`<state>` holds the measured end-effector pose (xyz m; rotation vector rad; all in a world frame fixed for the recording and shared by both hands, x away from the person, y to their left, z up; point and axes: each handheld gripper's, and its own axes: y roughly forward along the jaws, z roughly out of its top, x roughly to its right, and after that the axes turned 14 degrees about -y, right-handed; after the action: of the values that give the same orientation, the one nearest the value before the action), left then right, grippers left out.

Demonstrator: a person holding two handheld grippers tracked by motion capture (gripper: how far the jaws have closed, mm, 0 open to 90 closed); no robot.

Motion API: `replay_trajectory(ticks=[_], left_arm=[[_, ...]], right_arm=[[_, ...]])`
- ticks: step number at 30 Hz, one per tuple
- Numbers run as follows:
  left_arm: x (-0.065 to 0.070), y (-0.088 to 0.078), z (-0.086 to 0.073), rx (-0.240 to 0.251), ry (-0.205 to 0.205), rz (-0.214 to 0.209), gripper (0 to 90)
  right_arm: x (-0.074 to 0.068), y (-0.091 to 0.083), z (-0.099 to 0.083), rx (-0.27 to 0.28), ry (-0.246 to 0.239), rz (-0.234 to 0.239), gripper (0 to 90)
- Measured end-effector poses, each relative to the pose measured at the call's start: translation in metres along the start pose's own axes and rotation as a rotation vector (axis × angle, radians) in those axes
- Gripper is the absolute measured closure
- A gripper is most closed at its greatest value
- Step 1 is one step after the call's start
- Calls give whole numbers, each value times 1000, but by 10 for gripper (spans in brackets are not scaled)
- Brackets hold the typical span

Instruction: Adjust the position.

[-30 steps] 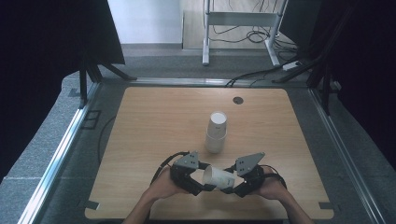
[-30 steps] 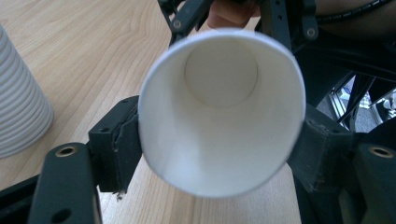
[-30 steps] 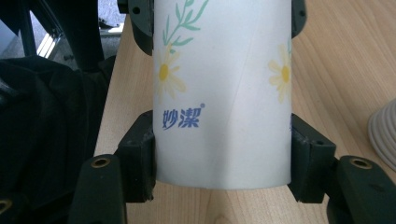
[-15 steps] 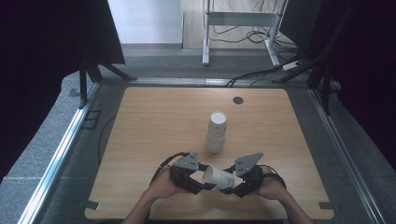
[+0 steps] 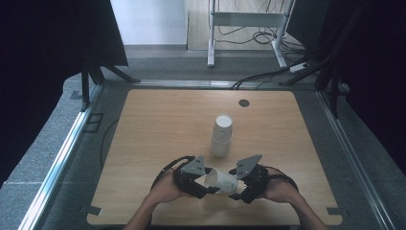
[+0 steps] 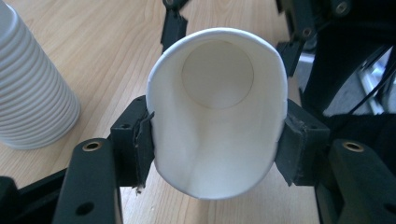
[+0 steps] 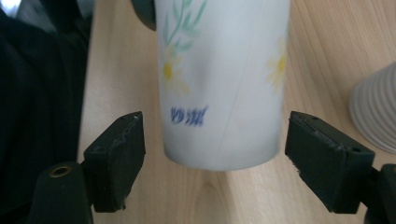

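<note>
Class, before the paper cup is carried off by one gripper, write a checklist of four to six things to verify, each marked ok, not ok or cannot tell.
1. Left gripper clamps the paper cup at its rim: ok.
2. Cup keeps its round shape: not ok, the mouth is squeezed oval.
3. Right gripper has let go; its jaws have just been opening, with gaps either side of the cup's base: ok.
4. Stack of cups stands apart from both hands: ok.
5. Cup empty: ok.
6. Grip firm enough to lift: cannot tell.

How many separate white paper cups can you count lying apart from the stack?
1: the white paper cup lies sideways between both hand-held grippers, near the table's front edge. The stack of white paper cups hides its own count.
</note>
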<state>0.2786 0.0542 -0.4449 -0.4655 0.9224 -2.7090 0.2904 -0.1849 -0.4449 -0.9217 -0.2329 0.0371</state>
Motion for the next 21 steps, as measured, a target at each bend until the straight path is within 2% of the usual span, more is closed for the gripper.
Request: replay_trajectory(ticks=[4,5,7,10,14,21], left_arm=[[6,5,3,-60,32,41,369],[8,6,4,-73,39,50,369],[10,7,6,-95,50,70,369],[13,8,8,-120,62,94,369],[17,8,11,-154,88,114,369],[21,9,13,-167,90,116,369]], right_arm=[[2,2,13,-93,-45,6,212],[2,3,16,-111,-48,14,219],[2,7,22,-162,-82,33,233],[1,12,28,-205,-96,63,259],[1,21,35,-273,-134,66,283],[0,28,38,-292,-169,70,334]])
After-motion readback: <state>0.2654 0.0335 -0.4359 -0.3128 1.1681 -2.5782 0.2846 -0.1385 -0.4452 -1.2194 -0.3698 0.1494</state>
